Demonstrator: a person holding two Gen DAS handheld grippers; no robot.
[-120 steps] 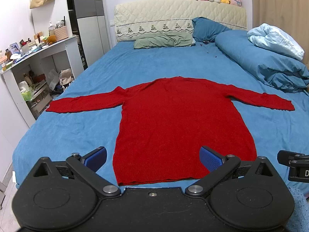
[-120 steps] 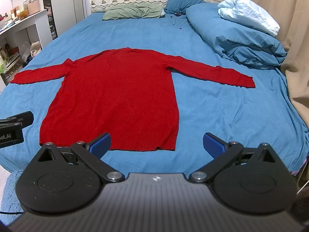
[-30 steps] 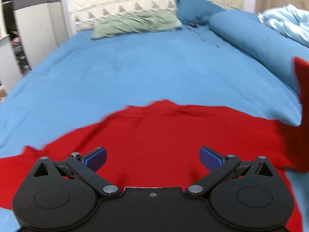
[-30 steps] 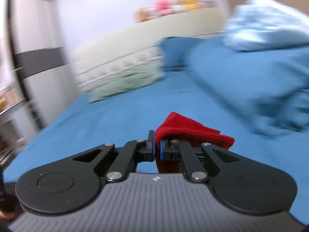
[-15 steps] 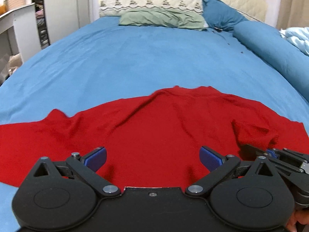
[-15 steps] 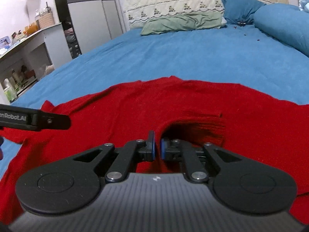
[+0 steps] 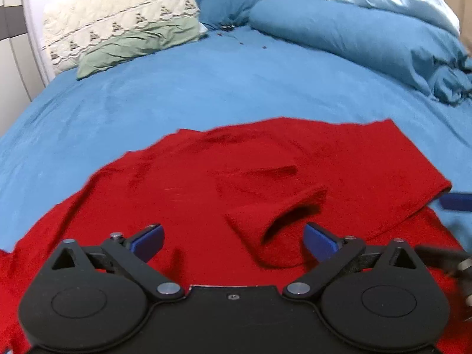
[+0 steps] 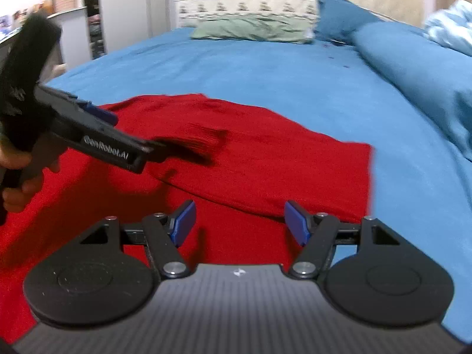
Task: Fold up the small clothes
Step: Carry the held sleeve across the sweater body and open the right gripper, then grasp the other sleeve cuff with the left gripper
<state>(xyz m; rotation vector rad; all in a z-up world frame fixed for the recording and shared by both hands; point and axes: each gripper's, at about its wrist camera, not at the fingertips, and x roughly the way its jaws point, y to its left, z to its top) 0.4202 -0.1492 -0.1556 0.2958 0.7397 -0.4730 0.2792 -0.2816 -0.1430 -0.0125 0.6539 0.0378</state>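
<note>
A red sweater (image 7: 183, 188) lies on the blue bed, its right sleeve folded across the body, the cuff (image 7: 274, 224) lying loose on top. It also shows in the right wrist view (image 8: 265, 159). My left gripper (image 7: 233, 240) is open and empty, just above the sweater, the cuff between its fingers' line. My right gripper (image 8: 239, 221) is open and empty over the sweater's folded right edge. The left gripper also shows in the right wrist view (image 8: 97, 135), held in a hand at the left.
The blue bedsheet (image 7: 206, 88) stretches beyond the sweater. A green pillow (image 7: 138, 44) and a dark blue pillow (image 7: 227, 3) lie at the headboard. A rolled blue duvet (image 7: 368, 35) lies along the right side. A white cabinet (image 8: 126, 14) stands left of the bed.
My right gripper has opened and let go of the sleeve cuff, which now lies on the sweater's body. The right gripper has drawn back to the right. The left gripper stayed open.
</note>
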